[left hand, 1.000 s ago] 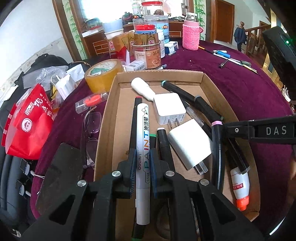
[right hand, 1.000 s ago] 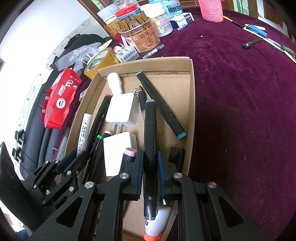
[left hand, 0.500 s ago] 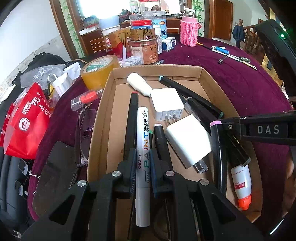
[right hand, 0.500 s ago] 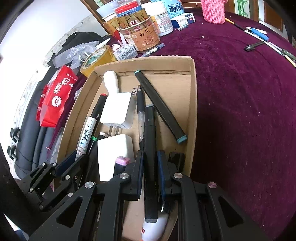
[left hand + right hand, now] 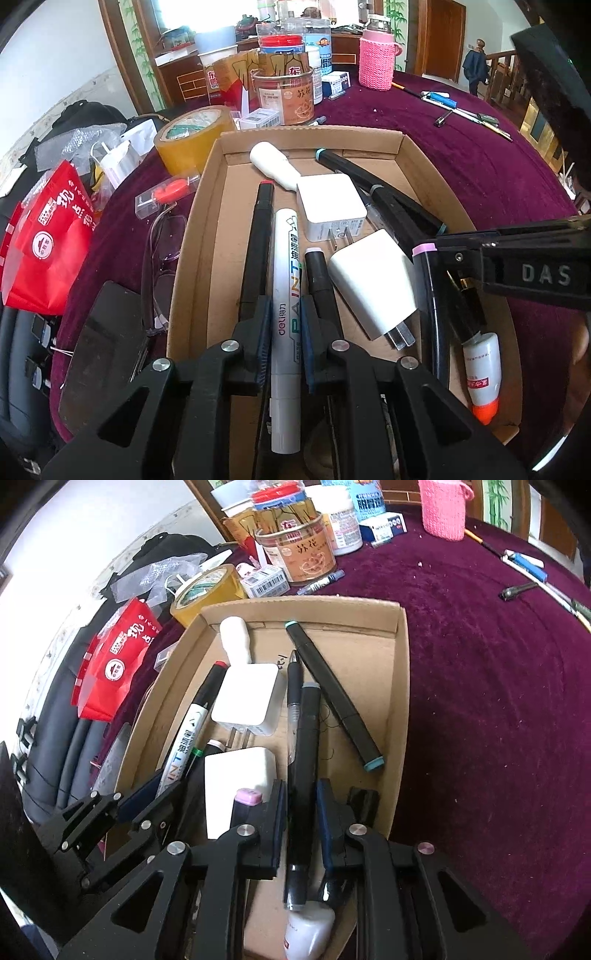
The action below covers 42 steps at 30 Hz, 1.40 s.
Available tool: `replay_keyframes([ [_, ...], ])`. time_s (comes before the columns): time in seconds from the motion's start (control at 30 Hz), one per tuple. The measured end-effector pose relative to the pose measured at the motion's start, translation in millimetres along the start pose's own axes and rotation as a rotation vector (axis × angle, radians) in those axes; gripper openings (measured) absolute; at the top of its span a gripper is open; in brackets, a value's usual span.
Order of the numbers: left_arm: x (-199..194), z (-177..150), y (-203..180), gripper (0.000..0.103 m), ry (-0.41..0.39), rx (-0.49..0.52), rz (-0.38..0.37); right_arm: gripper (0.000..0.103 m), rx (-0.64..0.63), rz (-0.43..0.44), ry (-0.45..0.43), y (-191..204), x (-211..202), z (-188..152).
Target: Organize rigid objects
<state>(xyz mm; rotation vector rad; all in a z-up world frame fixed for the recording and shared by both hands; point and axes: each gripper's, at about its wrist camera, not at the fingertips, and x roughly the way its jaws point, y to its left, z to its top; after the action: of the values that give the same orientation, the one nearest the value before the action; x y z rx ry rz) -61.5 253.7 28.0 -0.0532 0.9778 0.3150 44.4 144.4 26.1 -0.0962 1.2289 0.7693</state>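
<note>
1. Since a second ago, the right gripper [image 5: 300, 821] has loosened: its jaws are opening, and a gap now shows on the right side of the black marker [image 5: 303, 775] that it clamped before.
2. That marker lies between the fingers, low in the centre of the right wrist view, inside the cardboard box [image 5: 402, 686].
3. At the bottom centre of the left wrist view, the left gripper [image 5: 284, 332] has kept its place, its fingers pinching the white paint pen [image 5: 286, 295].
4. Two white chargers [image 5: 332, 206] lie mid-box, one above the other in the frame.
5. On the purple tablecloth [image 5: 498, 720], a tape roll [image 5: 192, 136] sits at the box's upper left corner.
</note>
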Motion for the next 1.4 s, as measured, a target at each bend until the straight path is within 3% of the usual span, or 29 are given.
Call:
replay_keyframes([
  [0.03, 0.3, 0.2, 0.6, 0.02, 0.002, -0.005, 0.002, 0.023, -0.004, -0.007, -0.005, 0.6, -2.3, -0.6],
  [0.17, -1.2, -1.8, 3.6, 0.065, -0.005, -0.031, -0.001, 0.037, -0.018, -0.027, -0.04, 0.3, -13.7, -3.9],
  [0.33, -10.0, -3.6, 0.9, 0.079, -0.031, -0.035, -0.003, 0.056, -0.037, -0.044, -0.113, -3.3, -40.1, -9.6],
  [0.4, -17.6, -4.2, 0.2, 0.079, -0.057, -0.046, 0.0, 0.064, -0.07, -0.062, -0.158, -3.3, -56.5, -14.2],
  [0.53, -42.8, -3.2, -3.3, 0.079, -0.125, -0.066, 0.02, 0.07, -0.138, -0.081, -0.232, -2.0, -87.9, -24.9],
  [0.73, -94.0, -10.8, -17.5, 0.079, -0.144, -0.131, 0.042, 0.077, -0.264, -0.021, -0.339, -12.3, -132.6, -66.8],
  [0.87, -133.9, -24.7, -47.5, 0.081, -0.193, -0.103, 0.078, 0.081, -0.368, 0.033, -0.378, -25.8, -152.6, -107.2],
  [1.0, -167.1, -38.8, -78.3, 0.083, -0.25, -0.099, 0.13, 0.084, -0.397, 0.092, -0.412, -44.6, -165.6, -132.8],
  [1.07, -177.3, -42.3, -87.9, 0.083, -0.253, -0.15, 0.187, 0.084, -0.369, 0.125, -0.397, -55.1, -165.9, -136.2],
  [1.2, -201.0, -55.6, -102.1, 0.083, -0.312, -0.204, 0.287, 0.084, -0.357, 0.122, -0.384, -60.2, -167.1, -141.8],
  [1.27, -205.6, -58.2, -106.8, 0.083, -0.279, -0.198, 0.272, 0.084, -0.372, 0.128, -0.38, -59.3, -168.3, -145.6],
  [1.4, -198.8, -63.9, -115.8, 0.083, -0.17, -0.156, 0.315, 0.084, -0.415, 0.145, -0.364, -46.9, -168.4, -148.0],
])
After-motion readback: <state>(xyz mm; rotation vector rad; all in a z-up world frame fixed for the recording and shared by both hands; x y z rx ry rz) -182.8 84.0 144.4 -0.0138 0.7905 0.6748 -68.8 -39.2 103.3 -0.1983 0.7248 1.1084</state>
